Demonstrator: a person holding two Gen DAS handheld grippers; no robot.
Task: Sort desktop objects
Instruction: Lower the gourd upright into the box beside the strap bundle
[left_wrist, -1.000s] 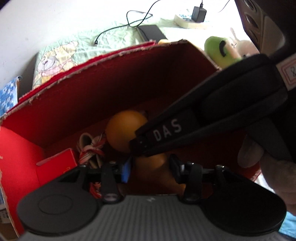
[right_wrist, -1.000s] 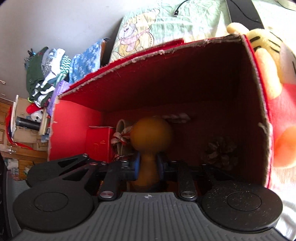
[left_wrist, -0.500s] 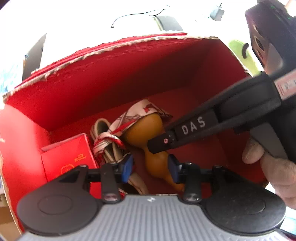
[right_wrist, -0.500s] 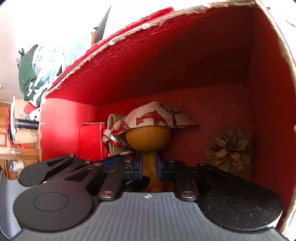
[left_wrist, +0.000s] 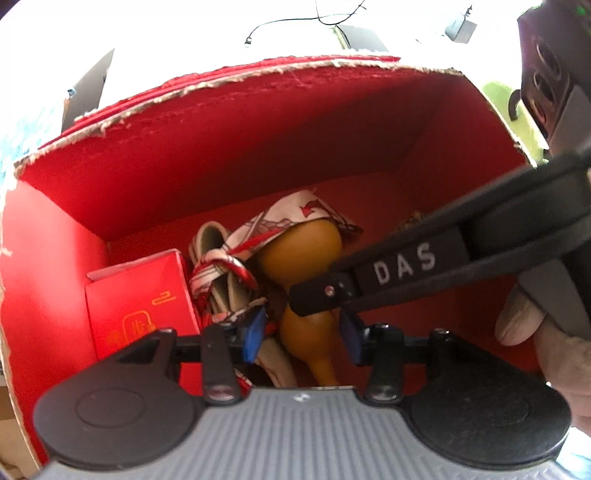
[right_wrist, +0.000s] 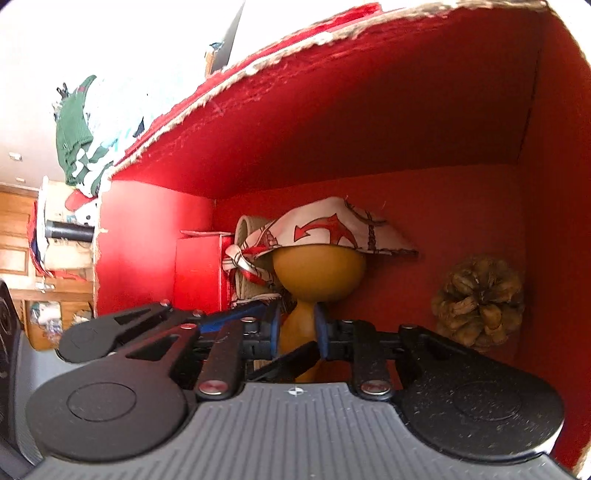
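Gourd held inside the red box (right_wrist: 406, 110)
The right gripper (right_wrist: 297, 328) pinches the gourd (right_wrist: 319, 273) neck; the left gripper (left_wrist: 301, 334) is spread around it.

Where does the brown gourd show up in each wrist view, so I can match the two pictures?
Left wrist: gourd lies centre, partly behind the right gripper.
Right wrist: gourd stands centre, its neck between the fingers.
Shared landmark: the patterned scarf draped over its bulb.

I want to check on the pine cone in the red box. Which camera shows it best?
The right wrist view: the pine cone sits in full sight against the box's back wall. In the left wrist view only a sliver shows above the right claw's finger.
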